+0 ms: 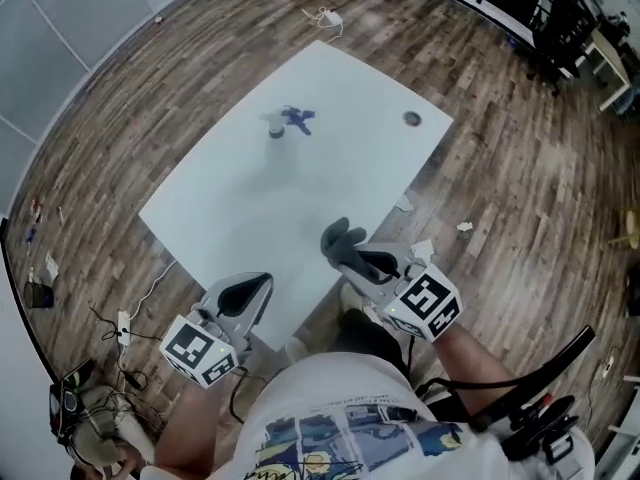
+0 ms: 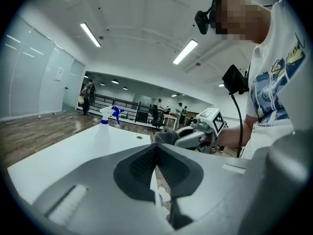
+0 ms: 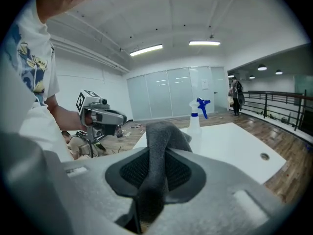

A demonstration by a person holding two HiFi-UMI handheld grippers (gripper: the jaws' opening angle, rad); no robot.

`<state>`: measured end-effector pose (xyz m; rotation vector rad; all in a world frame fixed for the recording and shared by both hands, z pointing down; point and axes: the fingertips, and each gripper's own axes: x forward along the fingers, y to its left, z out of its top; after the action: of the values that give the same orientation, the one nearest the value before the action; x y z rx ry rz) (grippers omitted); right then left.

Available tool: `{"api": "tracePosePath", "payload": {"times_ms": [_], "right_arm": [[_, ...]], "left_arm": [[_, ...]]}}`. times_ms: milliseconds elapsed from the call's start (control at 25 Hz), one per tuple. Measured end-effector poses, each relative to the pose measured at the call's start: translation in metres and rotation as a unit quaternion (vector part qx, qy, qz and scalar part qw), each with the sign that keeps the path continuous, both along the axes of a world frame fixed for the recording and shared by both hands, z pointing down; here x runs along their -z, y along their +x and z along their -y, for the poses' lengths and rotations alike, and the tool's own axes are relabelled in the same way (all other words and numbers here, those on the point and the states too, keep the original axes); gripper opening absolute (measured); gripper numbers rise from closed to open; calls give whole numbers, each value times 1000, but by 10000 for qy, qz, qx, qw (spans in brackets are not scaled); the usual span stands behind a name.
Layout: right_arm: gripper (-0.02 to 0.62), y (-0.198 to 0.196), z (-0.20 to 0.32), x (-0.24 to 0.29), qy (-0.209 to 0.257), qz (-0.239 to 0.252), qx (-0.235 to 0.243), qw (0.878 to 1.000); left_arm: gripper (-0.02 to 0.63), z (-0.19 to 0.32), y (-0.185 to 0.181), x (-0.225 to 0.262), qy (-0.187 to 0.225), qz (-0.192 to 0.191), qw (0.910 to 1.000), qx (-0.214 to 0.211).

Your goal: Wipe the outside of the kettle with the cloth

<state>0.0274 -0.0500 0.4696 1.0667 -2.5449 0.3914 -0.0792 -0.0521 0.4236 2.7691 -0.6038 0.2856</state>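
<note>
A dark grey cloth [image 1: 340, 238] is pinched between the jaws of my right gripper [image 1: 347, 255], above the table's near edge. In the right gripper view the cloth [image 3: 159, 141] stands up between the pads and folds over to the right. My left gripper [image 1: 262, 281] hovers at the table's near left corner; its pads [image 2: 146, 163] meet with nothing between them. The left gripper view shows the right gripper and the cloth [image 2: 164, 136] just ahead. No kettle shows in any view.
The white table [image 1: 300, 193] carries a spray bottle with a blue trigger [image 1: 281, 125] at its far side and a round grommet hole [image 1: 412, 119] near the right corner. Wood floor surrounds it, with cables [image 1: 130, 323] at the left. People stand far off in the room.
</note>
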Motion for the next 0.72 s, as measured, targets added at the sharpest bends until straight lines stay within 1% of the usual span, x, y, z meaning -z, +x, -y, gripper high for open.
{"api": "tracePosePath", "payload": {"times_ms": [80, 160, 320, 440, 720], "right_arm": [[78, -17, -13, 15, 162, -177, -77, 9997], [78, -32, -31, 25, 294, -225, -125, 9992], [78, -57, -58, 29, 445, -289, -194, 9984], [78, -74, -75, 33, 503, -348, -185, 9980], [77, -95, -105, 39, 578, -497, -199, 9969]], "left_arm": [[0, -15, -15, 11, -61, -165, 9998, -59], [0, -33, -31, 17, -73, -222, 9997, -77], [1, -62, -54, 17, 19, -151, 9997, -208], [0, -78, -66, 14, -22, -163, 9995, -277], [0, -99, -86, 13, -62, -207, 9994, -286]]}}
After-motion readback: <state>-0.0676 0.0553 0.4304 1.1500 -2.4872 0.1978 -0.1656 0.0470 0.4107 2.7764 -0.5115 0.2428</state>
